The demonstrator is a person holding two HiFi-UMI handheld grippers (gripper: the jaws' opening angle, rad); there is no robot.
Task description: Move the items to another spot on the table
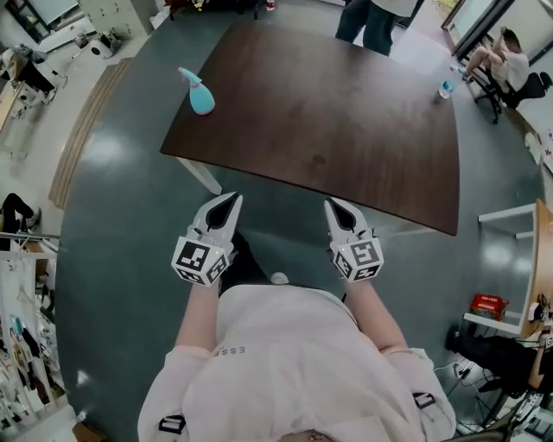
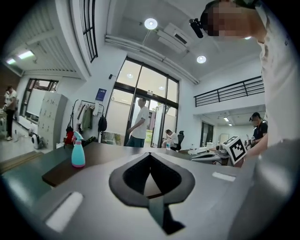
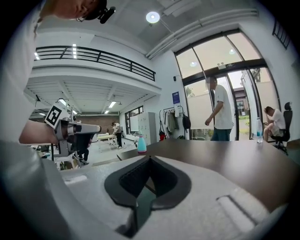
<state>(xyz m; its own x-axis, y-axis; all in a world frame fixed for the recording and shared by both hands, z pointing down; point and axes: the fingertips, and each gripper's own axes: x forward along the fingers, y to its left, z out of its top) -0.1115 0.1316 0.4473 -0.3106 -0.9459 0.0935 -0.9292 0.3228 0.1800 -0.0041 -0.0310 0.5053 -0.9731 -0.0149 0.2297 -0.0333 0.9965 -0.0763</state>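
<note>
A teal spray bottle (image 1: 199, 93) stands near the far left corner of the dark brown table (image 1: 346, 129); it also shows in the left gripper view (image 2: 78, 151) and, small, in the right gripper view (image 3: 141, 144). A clear water bottle (image 1: 445, 88) stands at the table's far right edge. My left gripper (image 1: 232, 200) and right gripper (image 1: 333, 205) hover side by side just short of the table's near edge. Each has its jaws closed tip to tip with nothing between them, in its own view too: left (image 2: 150, 154), right (image 3: 150, 158).
A person in dark trousers (image 1: 371, 22) stands at the table's far side, and another sits on a chair (image 1: 505, 60) at the far right. A white side table (image 1: 518, 224) with a red box (image 1: 488, 304) below stands on the right. Grey floor surrounds the table.
</note>
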